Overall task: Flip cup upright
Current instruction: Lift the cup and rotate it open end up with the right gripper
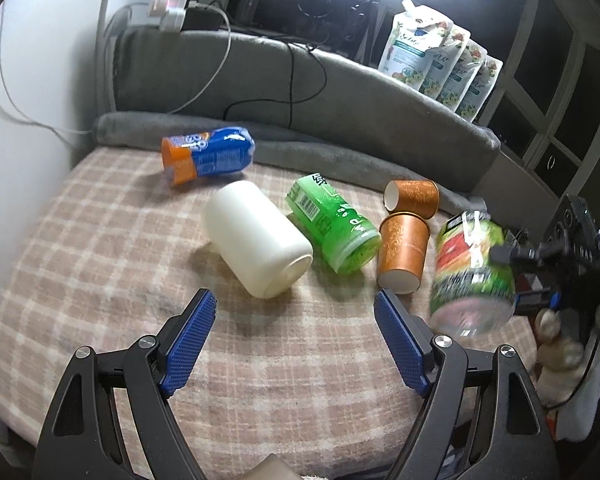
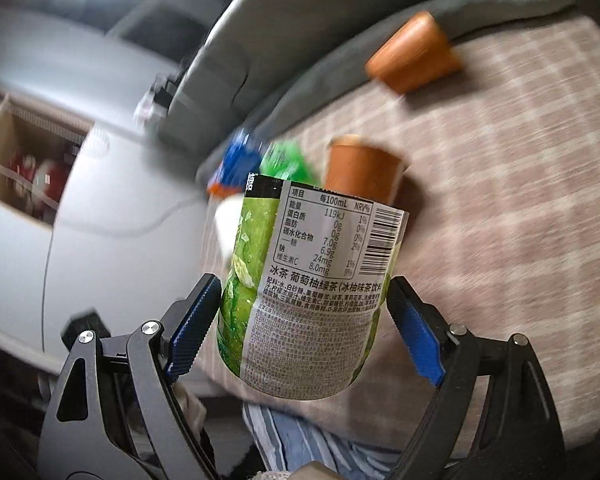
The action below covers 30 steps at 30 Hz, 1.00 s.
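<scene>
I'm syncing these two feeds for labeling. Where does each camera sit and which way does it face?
Left wrist: behind the open left gripper, facing the plaid blanket with toppled cups.
Right wrist: behind the right gripper, shut on the tea-label cup, tilted view.
Shared: tea-label cup, orange paper cup.

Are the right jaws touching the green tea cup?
Touching. In the right wrist view, both blue pads of the right gripper press against the sides of the green tea cup, no gap.
</scene>
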### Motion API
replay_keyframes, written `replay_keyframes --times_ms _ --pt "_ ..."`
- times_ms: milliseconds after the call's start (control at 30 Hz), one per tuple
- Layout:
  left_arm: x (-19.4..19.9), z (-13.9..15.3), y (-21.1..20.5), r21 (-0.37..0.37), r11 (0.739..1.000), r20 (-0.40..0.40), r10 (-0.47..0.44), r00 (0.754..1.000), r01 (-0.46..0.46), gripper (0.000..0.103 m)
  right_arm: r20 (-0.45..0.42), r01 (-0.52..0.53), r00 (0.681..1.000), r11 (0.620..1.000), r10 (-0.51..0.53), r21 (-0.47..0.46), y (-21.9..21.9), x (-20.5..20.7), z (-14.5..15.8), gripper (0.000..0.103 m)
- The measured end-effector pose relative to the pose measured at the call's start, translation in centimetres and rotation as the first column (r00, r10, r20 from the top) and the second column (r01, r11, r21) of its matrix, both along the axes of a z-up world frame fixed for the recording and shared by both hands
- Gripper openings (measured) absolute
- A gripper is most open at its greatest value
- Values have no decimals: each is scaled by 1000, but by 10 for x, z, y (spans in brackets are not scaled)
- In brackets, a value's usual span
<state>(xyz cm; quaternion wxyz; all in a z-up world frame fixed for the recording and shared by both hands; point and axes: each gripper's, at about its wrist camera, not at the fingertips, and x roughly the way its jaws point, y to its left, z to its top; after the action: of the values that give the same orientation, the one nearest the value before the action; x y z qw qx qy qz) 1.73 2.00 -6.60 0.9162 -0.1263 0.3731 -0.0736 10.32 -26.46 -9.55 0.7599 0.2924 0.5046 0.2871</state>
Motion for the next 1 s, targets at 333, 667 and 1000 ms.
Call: replay_keyframes --times_ms 333,667,1000 --pt "4 -9 6 -76 997 -67 -32 997 27 81 -77 -191 980 979 185 -65 68 -8 -31 87" --pt "11 -17 8 -143 988 -121 -71 990 53 81 -114 -246 966 963 234 -109 90 -1 -43 89" --pt "34 -24 -4 -283 946 -209 -222 953 158 81 1 -173 985 974 175 -147 61 -20 -22 90"
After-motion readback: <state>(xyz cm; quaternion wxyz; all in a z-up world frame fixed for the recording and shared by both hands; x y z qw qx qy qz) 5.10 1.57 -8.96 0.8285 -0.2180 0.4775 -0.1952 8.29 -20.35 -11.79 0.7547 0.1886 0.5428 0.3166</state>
